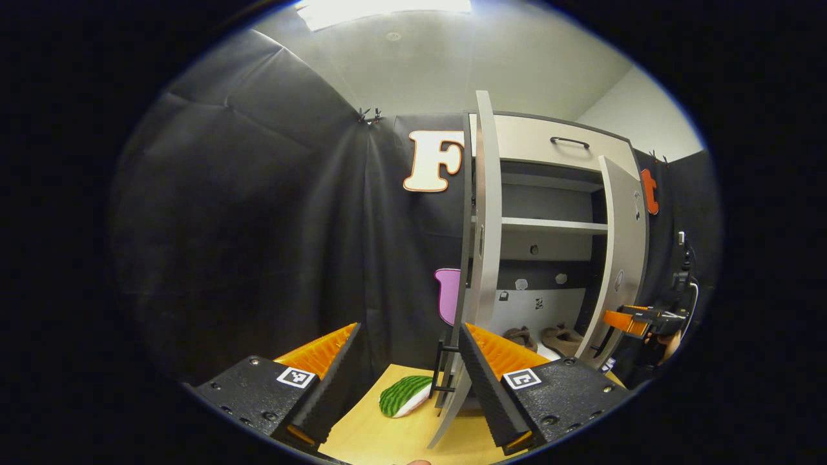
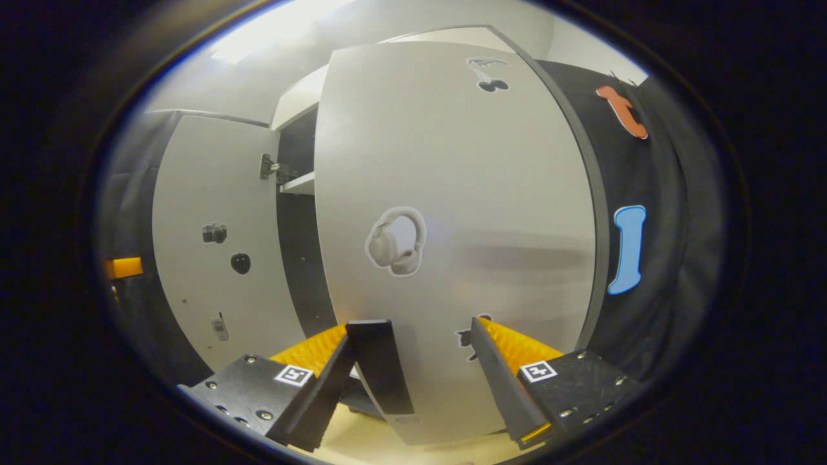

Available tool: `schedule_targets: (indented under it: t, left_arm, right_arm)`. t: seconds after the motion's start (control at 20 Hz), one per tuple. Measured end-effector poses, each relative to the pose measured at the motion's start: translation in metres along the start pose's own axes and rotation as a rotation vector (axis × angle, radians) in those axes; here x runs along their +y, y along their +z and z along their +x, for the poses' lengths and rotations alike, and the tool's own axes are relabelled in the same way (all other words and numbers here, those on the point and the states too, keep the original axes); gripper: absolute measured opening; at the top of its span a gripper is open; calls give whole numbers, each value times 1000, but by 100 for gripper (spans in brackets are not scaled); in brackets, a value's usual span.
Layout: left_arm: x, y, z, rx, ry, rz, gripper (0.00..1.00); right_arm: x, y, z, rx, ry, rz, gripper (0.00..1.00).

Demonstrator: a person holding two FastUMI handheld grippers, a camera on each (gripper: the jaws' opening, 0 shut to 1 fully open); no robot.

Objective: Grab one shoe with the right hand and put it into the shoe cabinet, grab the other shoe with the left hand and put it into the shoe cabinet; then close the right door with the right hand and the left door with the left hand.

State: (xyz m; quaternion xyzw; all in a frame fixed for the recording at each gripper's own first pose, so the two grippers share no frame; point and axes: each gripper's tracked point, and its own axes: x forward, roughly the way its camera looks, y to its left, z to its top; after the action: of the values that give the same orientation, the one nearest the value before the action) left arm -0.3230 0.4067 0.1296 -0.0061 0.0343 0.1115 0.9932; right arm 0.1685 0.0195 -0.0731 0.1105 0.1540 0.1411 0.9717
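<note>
In the left gripper view your left gripper (image 1: 407, 381) hangs released, its fingers spread wide with nothing between them, low in front of the shoe cabinet (image 1: 555, 194). Just left of the cabinet's foot a watermelon-patterned piece (image 1: 404, 395) lies on the wooden floor (image 1: 387, 439). The cabinet's left door (image 1: 486, 245) stands open, seen nearly edge-on, its dark handle (image 1: 441, 368) close against your right-hand finger (image 1: 481, 381); whether they touch you cannot tell. Inside the cabinet, on its bottom level, the two shoes (image 1: 546, 337) sit side by side, both already in. On the cabinet's far side the right door (image 1: 620, 258) is partly open, and just beyond its lower edge your right gripper (image 1: 636, 320) shows, held by a hand (image 1: 669, 342). In the right gripper view the left door's inner face (image 2: 213, 245) lies left of the cabinet's dark opening, and the right door (image 2: 465, 226) looms close ahead. Your right gripper (image 2: 423, 378) is released; its left finger (image 2: 381, 368) lies across the door's lower edge, the other out in front of the panel, so the door's edge stands between them unpinched.
</note>
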Motion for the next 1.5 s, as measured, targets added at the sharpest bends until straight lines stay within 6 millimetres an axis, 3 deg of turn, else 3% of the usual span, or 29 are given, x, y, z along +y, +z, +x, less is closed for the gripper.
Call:
schedule_targets:
  t: [0.5, 0.85, 0.9, 1.0, 1.1, 1.15, 1.25, 1.3, 1.35, 1.5]
  left_arm:
    - [17, -1, 8, 4, 27, 16, 90]
    - [19, -1, 10, 11, 41, 6, 90]
    - [19, -2, 9, 12, 42, 6, 85]
    - [20, -3, 10, 14, 43, 7, 90]
    - [20, -3, 10, 17, 43, 8, 90]
    - [19, -2, 10, 18, 42, 8, 85]
    - [19, -2, 9, 21, 37, 8, 90]
    - [19, -4, 9, 23, 34, 8, 85]
    - [19, -3, 10, 26, 32, 9, 90]
    - [18, -5, 9, 30, 23, 11, 90]
  right_arm:
    - [5, -1, 26, -13, -50, -2, 100]
    - [5, 0, 39, -30, -94, -16, 100]
    - [5, 1, 41, -31, -97, -20, 100]
    - [4, -1, 42, -35, -109, -26, 100]
    - [4, -1, 45, -37, -119, -30, 100]
    - [4, 0, 47, -37, -123, -34, 100]
    - [3, 1, 50, -41, -131, -39, 100]
    - [3, 2, 51, -41, -134, -42, 100]
    - [3, 2, 52, -42, -136, -43, 100]
    - [3, 2, 53, -44, -142, -48, 100]
